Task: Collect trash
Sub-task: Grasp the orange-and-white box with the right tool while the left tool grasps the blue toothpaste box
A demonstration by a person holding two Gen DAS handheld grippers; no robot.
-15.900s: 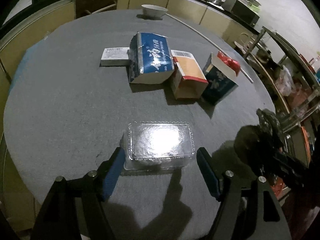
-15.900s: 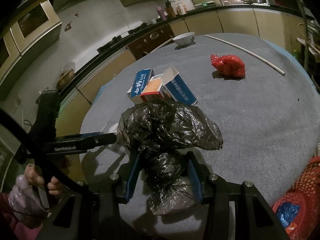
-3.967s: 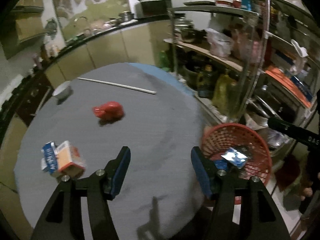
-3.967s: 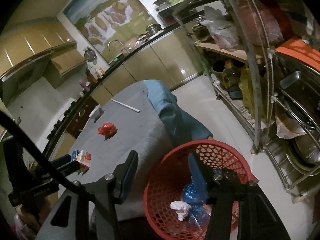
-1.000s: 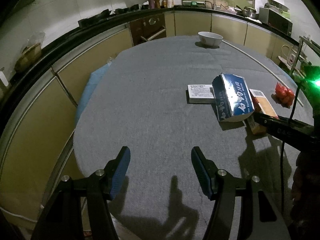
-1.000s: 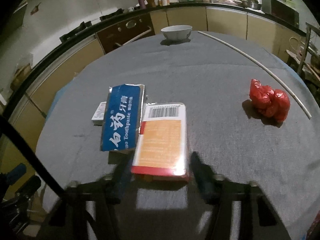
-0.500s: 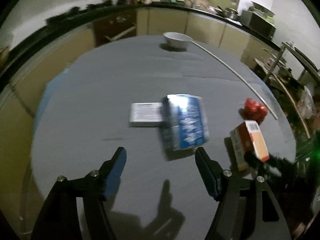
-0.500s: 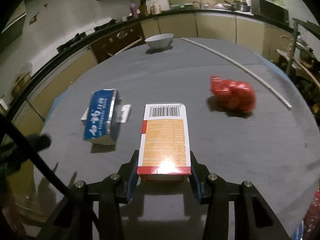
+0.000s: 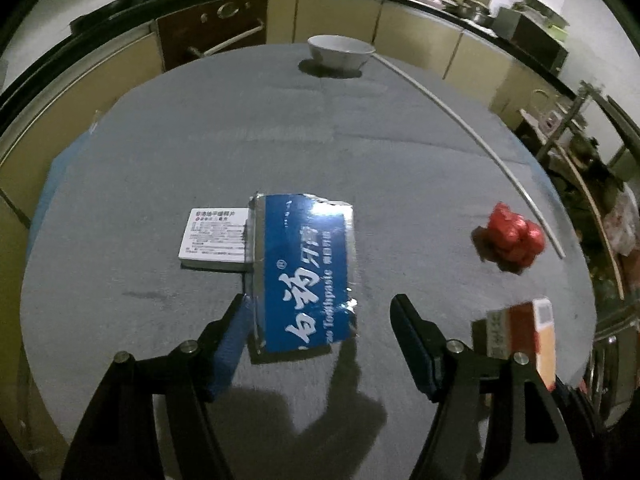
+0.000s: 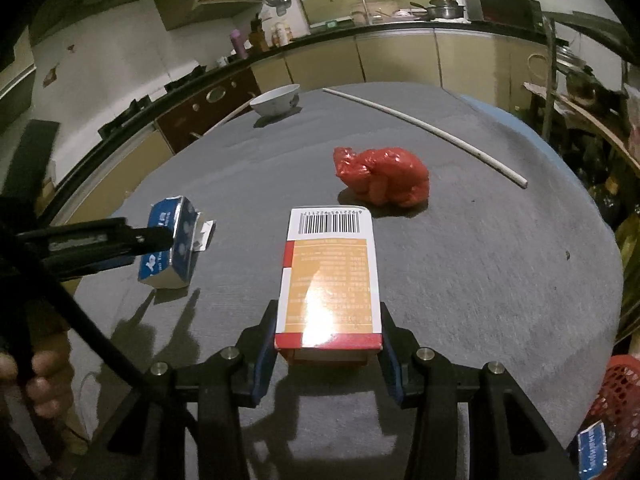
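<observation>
My right gripper (image 10: 328,354) is shut on an orange and white carton (image 10: 330,280) and holds it above the grey round table (image 10: 500,248). The carton also shows at the right of the left wrist view (image 9: 532,340). My left gripper (image 9: 320,344) is open, its fingers on either side of the near end of a blue toothpaste box (image 9: 300,272), which lies on the table and also shows in the right wrist view (image 10: 172,248). A small white box (image 9: 214,238) lies against the blue box's left side. A crumpled red bag (image 9: 514,240) lies to the right (image 10: 384,178).
A white bowl (image 9: 340,52) stands at the far edge of the table, and a long white stick (image 9: 472,128) lies along the right side. A red mesh basket (image 10: 616,412) sits below the table edge at the right. Kitchen cabinets ring the room.
My left gripper has moved forward so that the blue toothpaste box lies between its open fingers. My right gripper has carried the orange carton rightward and away from the blue box.
</observation>
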